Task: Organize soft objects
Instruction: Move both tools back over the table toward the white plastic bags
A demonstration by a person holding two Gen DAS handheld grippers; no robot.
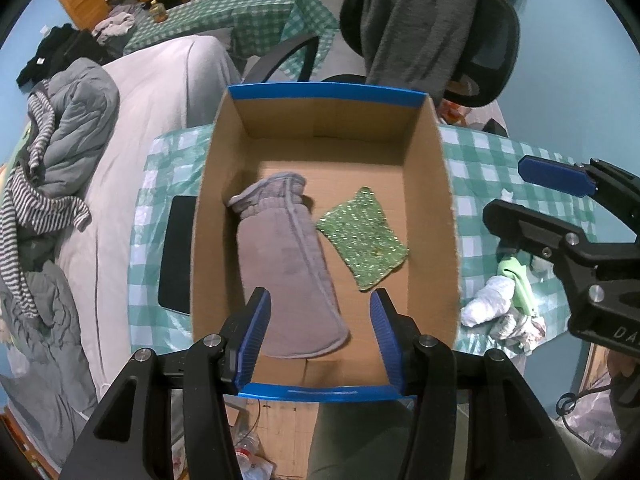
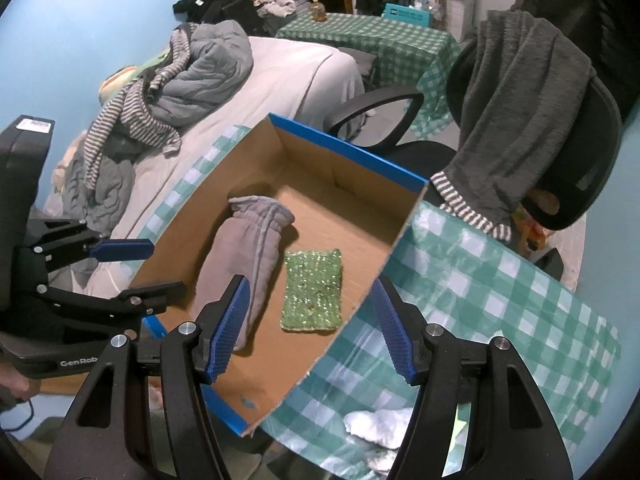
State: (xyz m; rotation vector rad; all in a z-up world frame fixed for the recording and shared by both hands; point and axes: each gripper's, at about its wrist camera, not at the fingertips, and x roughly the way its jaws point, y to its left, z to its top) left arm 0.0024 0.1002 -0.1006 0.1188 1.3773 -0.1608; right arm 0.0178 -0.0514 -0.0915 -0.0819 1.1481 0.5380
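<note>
An open cardboard box with blue-taped rims (image 1: 436, 184) (image 2: 404, 220) stands on the green checked table. Inside lie a grey fleece mitt (image 1: 286, 264) (image 2: 240, 264) on the left and a green sparkly cloth (image 1: 364, 236) (image 2: 314, 292) to its right. My left gripper (image 1: 320, 340) is open and empty over the box's near end; it also shows in the right wrist view (image 2: 152, 268). My right gripper (image 2: 310, 324) is open and empty over the box's right wall; it also shows in the left wrist view (image 1: 532, 196). A white crumpled cloth (image 1: 492, 304) (image 2: 380, 424) lies on the table right of the box.
A black tablet-like slab (image 1: 176, 256) lies left of the box. An office chair draped with a grey garment (image 1: 420, 20) (image 2: 528, 120) stands behind the table. A bed with piled clothes (image 1: 60, 152) (image 2: 180, 80) is to the left. A second checked table (image 1: 240, 20) stands farther back.
</note>
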